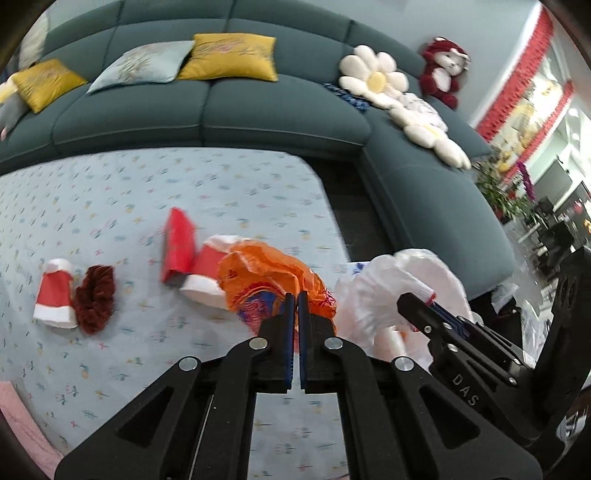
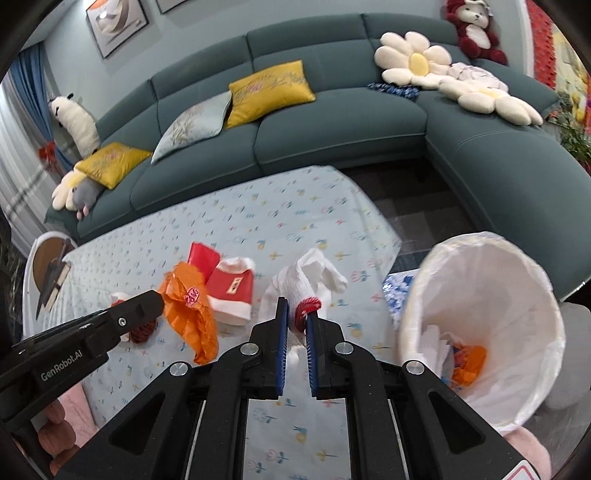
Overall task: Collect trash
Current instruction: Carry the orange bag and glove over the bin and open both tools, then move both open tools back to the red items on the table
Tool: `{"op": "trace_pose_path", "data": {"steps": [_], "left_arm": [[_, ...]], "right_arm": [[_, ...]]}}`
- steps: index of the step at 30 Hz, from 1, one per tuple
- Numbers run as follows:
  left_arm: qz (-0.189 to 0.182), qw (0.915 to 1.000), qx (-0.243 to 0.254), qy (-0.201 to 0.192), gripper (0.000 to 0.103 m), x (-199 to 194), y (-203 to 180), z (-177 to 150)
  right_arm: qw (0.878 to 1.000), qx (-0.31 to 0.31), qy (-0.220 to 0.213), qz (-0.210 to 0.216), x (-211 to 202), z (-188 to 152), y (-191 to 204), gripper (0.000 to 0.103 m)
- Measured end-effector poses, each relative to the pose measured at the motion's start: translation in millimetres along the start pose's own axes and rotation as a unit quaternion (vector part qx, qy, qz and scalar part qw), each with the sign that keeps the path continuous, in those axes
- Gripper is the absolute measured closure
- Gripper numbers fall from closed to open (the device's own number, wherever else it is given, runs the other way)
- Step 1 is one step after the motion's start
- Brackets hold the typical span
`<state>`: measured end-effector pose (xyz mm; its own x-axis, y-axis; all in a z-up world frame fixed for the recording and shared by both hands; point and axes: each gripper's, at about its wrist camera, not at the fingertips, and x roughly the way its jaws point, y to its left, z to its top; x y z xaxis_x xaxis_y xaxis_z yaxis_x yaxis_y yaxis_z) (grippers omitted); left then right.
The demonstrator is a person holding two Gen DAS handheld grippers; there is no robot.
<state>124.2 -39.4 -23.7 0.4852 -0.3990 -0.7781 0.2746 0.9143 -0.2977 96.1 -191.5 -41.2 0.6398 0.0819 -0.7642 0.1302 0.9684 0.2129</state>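
Two handheld grippers work over a table draped in a pale blue floral cloth, a teal sectional sofa curving across the top of both views. In the left wrist view, the left gripper at lower centre is clenched on a crumpled orange plastic bag, the thin film pinched between its blue pads. The same bag hangs at centre left of the right wrist view, gathered at the tip of the left tool.

The right gripper, at lower centre of its own view, grasps a white cloth with a red-edged cuff, the jaws closed onto the fabric with a narrow gap left between them.

At the lower right of the right wrist view stands a bin lined with a white trash bag, tilted toward the camera; orange scrap and white paper already lie inside.

On the cloth lie a red box, a red-and-white hat-shaped piece just beside it, a second small red-and-white piece at the left, and a dark red scrunchie touching it.

Yellow cushions, flower-shaped pillows and a red plush bear line the sofa.
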Motion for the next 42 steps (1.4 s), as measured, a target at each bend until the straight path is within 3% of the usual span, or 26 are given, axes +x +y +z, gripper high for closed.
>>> {"op": "trace_pose_path", "data": {"steps": [12,21,26,30,31,34,42], "left_arm": [[-0.042,0.9957,0.083,0.006,0.102,12,-102,0],[-0.089,0.9880,0.118,0.044,0.101,37,-162,-7],[-0.104,0.9860,0.118,0.056,0.099,45,-176,-10],[-0.095,0.9878,0.111,0.054,0.066,46,-177,-10],[-0.092,0.9884,0.110,0.052,0.064,45,-177,-10],[-0.084,0.9898,0.103,0.051,0.062,44,-171,-9],[-0.065,0.9931,0.087,0.043,0.061,38,-150,-6]], "right_arm": [[0.997,0.055,-0.036,-0.033,-42,-4,-77,0.095],[0.992,0.102,-0.046,-0.063,-60,-14,-136,0.095],[0.989,0.118,-0.044,-0.075,-61,-19,-155,0.094],[0.988,0.126,-0.043,-0.083,-60,-20,-160,0.087],[0.988,0.127,-0.042,-0.083,-61,-21,-160,0.085],[0.988,0.124,-0.047,-0.083,-61,-20,-157,0.074],[0.989,0.114,-0.049,-0.079,-61,-17,-147,0.065]]}}
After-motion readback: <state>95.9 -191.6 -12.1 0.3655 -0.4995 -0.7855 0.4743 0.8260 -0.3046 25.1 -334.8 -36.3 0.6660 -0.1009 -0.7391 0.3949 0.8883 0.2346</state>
